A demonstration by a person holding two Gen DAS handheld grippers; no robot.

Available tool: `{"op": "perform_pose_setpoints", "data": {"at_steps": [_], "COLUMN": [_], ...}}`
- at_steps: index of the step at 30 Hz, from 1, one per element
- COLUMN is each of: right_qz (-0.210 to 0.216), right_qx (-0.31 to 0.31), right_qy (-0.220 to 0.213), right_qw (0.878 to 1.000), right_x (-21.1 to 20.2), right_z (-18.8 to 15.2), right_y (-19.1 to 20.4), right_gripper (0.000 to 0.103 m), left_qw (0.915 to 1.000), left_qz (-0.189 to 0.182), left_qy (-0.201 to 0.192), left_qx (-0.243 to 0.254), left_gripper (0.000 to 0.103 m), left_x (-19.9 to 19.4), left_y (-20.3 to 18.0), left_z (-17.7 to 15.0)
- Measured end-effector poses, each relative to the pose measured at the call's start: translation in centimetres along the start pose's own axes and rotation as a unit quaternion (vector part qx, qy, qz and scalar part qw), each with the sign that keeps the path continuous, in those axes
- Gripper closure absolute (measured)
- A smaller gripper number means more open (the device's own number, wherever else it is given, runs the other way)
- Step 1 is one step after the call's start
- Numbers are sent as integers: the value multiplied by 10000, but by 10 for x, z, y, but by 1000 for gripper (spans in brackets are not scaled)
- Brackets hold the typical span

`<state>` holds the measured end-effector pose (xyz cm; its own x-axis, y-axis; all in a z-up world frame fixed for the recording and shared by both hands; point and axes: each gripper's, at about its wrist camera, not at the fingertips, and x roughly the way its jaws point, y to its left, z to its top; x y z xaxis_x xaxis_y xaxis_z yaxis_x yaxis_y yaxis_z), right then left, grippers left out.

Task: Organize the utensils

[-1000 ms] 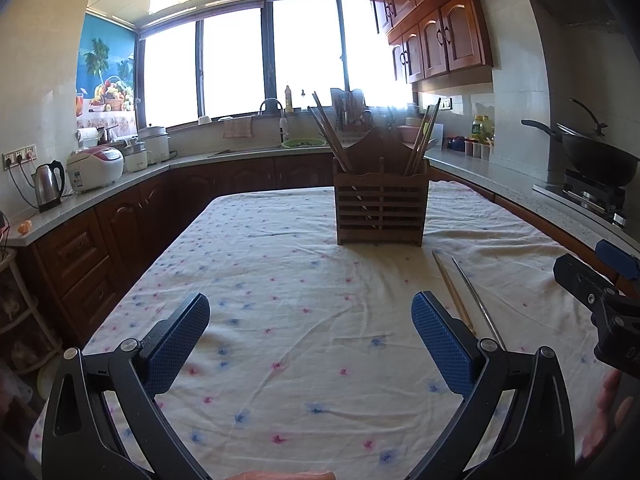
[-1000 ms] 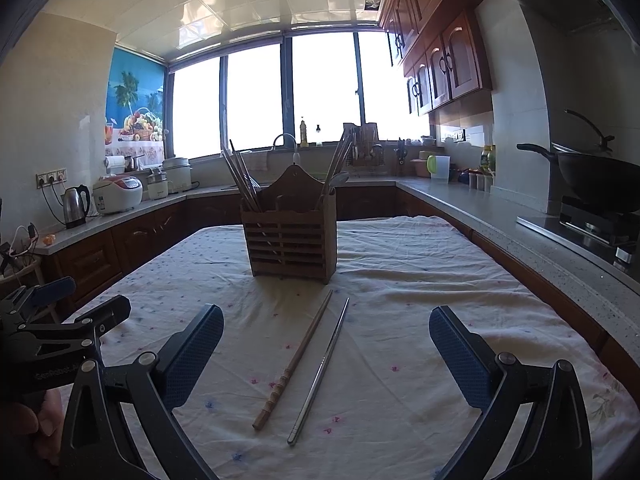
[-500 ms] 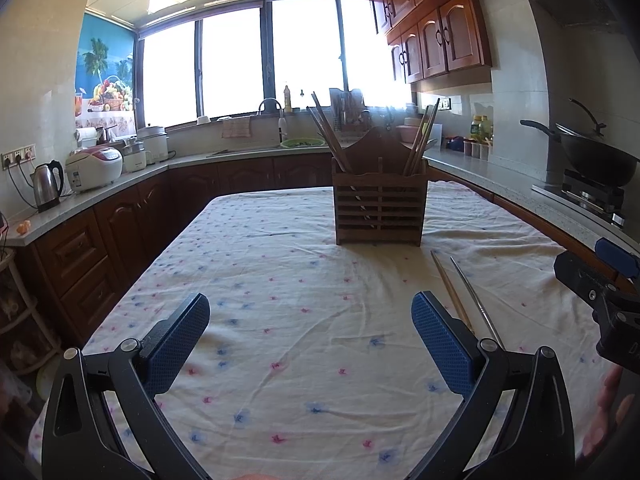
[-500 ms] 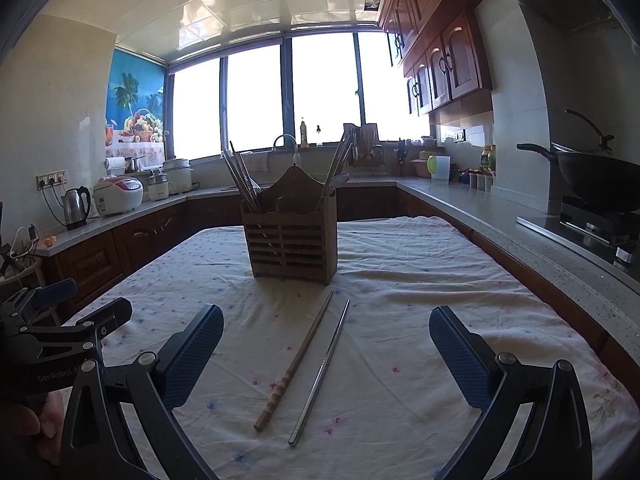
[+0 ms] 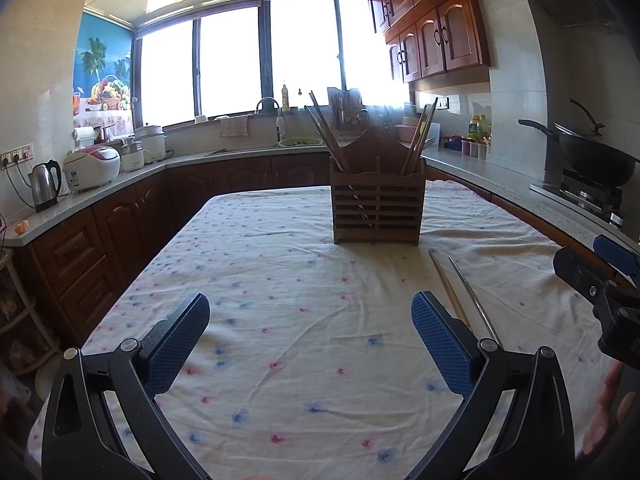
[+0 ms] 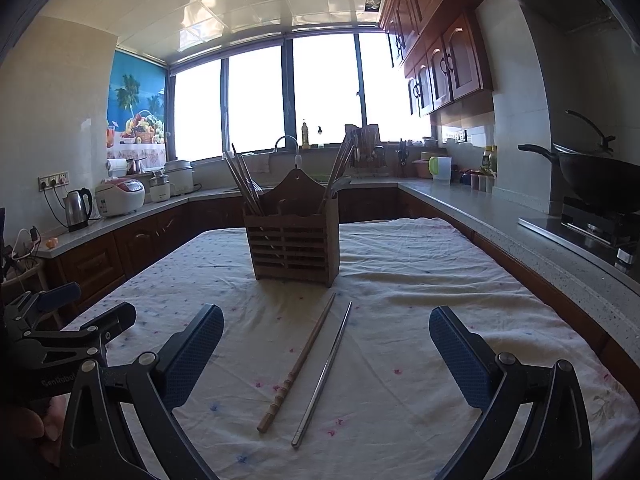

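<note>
Nothing had shifted since a second before. Left gripper (image 5: 310, 338) and right gripper (image 6: 326, 342) gaped wide, empty, level above the tablecloth (image 6: 420, 280). Wooden chopstick (image 6: 298, 364) and metal chopstick (image 6: 323, 372) lay mid-table, before the holder (image 6: 294, 242).

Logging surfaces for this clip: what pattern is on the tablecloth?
Cream tablecloth scattered with small pink and blue flower-like prints; clearest in the left wrist view.

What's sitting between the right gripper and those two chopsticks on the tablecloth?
Nothing visible. The right gripper is open, and only bare tablecloth lies around the wooden chopstick and metal chopstick.
</note>
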<state>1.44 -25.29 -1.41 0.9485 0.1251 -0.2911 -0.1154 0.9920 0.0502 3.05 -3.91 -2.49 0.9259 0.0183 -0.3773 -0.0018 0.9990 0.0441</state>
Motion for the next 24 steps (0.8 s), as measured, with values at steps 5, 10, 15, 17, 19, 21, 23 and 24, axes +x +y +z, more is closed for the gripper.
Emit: {"op": "perform_pose_setpoints", "data": {"at_steps": [5, 10, 15, 17, 19, 21, 23, 24], "right_qz": [4, 12, 18, 30, 36, 41, 44, 40], "right_qx": [-1, 3, 2, 7, 6, 5, 5, 6], "right_qy": [8, 8, 1, -5, -12, -14, -12, -9], "right_qw": [10000, 10000, 10000, 10000, 10000, 10000, 10000, 10000], "right_x": [0, 1, 1, 1, 1, 1, 1, 1], "right_z": [0, 1, 1, 2, 3, 4, 4, 4], "right_y": [0, 0, 1, 1, 2, 2, 3, 2], "right_gripper": [0, 0, 0, 0, 0, 0, 0, 0], "left_qw": [10000, 10000, 10000, 10000, 10000, 9999, 9999, 9999], "left_qz": [-21, -41, -46, -57, -64, -72, -76, -76], "left_qy": [27, 41, 57, 62, 67, 73, 79, 79], "left_qx": [-2, 8, 2, 1, -1, -1, -4, -3], "left_gripper": [0, 0, 0, 0, 0, 0, 0, 0], "left_x": [1, 3, 4, 5, 5, 6, 6, 6], "left_y": [-1, -2, -1, -2, -2, -2, -2, -2], "left_z": [0, 0, 0, 0, 0, 0, 0, 0]}}
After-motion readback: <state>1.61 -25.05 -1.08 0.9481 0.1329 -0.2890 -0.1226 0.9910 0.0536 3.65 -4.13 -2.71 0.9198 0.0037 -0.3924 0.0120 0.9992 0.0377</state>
